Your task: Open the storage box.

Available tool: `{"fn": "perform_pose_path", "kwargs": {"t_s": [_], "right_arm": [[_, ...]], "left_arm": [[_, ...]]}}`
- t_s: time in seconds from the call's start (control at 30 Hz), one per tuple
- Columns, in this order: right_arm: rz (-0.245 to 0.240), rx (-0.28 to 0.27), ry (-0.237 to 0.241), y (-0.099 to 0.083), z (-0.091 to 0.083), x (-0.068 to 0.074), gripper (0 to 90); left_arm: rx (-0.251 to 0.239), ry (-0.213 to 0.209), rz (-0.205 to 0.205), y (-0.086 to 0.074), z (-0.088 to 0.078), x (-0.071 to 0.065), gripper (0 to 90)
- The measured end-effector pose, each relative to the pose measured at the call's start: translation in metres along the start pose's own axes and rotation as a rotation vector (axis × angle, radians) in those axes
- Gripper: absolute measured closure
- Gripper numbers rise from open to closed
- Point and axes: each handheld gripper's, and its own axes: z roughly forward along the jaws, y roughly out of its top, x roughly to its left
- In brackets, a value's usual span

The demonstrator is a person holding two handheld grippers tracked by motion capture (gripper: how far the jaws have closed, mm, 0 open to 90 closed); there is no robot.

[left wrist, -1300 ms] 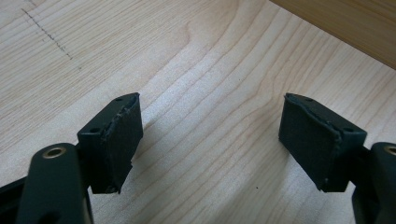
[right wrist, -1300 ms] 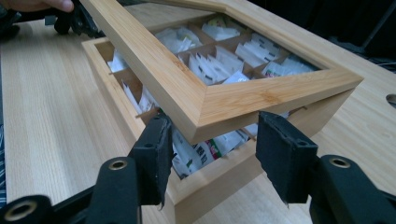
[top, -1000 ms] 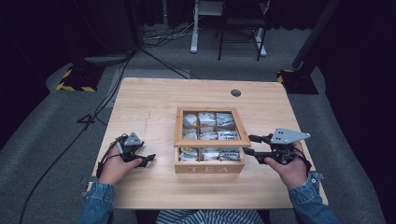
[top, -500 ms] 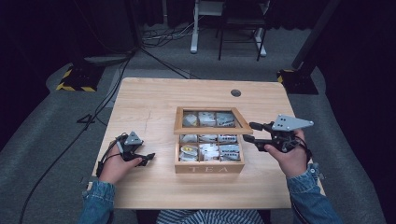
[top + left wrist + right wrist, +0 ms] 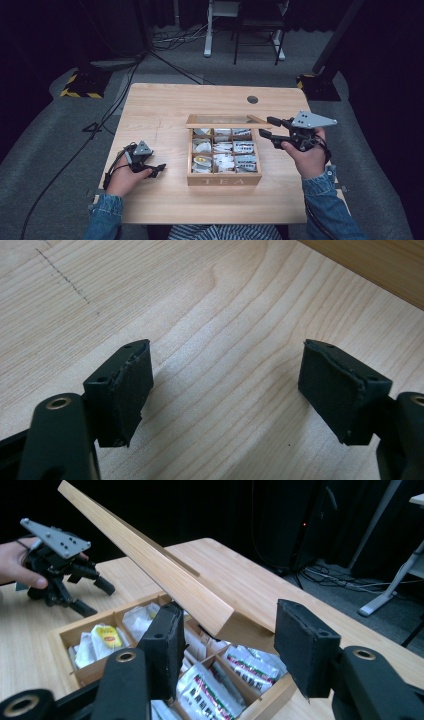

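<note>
Box (image 5: 223, 179): wooden, marked TEA, near the middle of the table (image 5: 165, 105), slightly toward the person; compartments full of tea bags (image 5: 224, 153).
Lid (image 5: 150, 560): raised on its rear hinge, tilted steeply; free front edge between the jaws of the right gripper.
Right gripper (image 5: 266, 132): at the box's right rear corner, jaws apart, one pad under the lid edge; propping rather than clamping, as far as can be judged.
Left gripper (image 5: 160, 168): low over bare table left of the box, jaws wide apart, nothing between them.
Risk, lid: likely to slip off the single pad and drop shut, since nothing pinches it.
Risk, box: unheld by the left gripper; liable to slide or tip back if the lid is pushed past upright.
Risk, bags: loose packets near the rim; could be caught by a falling lid.
</note>
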Motion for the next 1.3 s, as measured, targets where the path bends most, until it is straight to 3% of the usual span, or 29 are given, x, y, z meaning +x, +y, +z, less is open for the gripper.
{"fn": "perform_pose_path", "kwargs": {"t_s": [0.27,0.57,0.77,0.87,1.2,1.3], "right_arm": [[0.001,-0.035,-0.013,0.002,0.011,-0.003,43.1],[-0.027,-0.095,-0.086,0.009,0.019,-0.003,45.8],[-0.047,-0.106,-0.109,0.009,0.019,-0.004,48.2],[-0.054,-0.095,-0.143,0.008,0.017,-0.005,51.9],[-0.051,-0.091,-0.155,0.005,0.014,-0.007,55.1],[-0.054,-0.092,-0.155,0.006,0.014,-0.007,56.1]], "left_arm": [[-0.001,0.007,-0.002,0.002,0.001,0.001,22.7],[0.000,0.010,-0.002,0.002,0.002,0.001,22.7],[-0.001,0.010,-0.007,0.003,0.002,0.001,22.7],[-0.001,0.012,-0.012,0.003,0.003,0.001,22.9],[-0.005,0.029,-0.014,0.007,0.005,0.002,27.2],[-0.006,0.017,-0.022,0.008,0.004,0.001,29.3]]}}
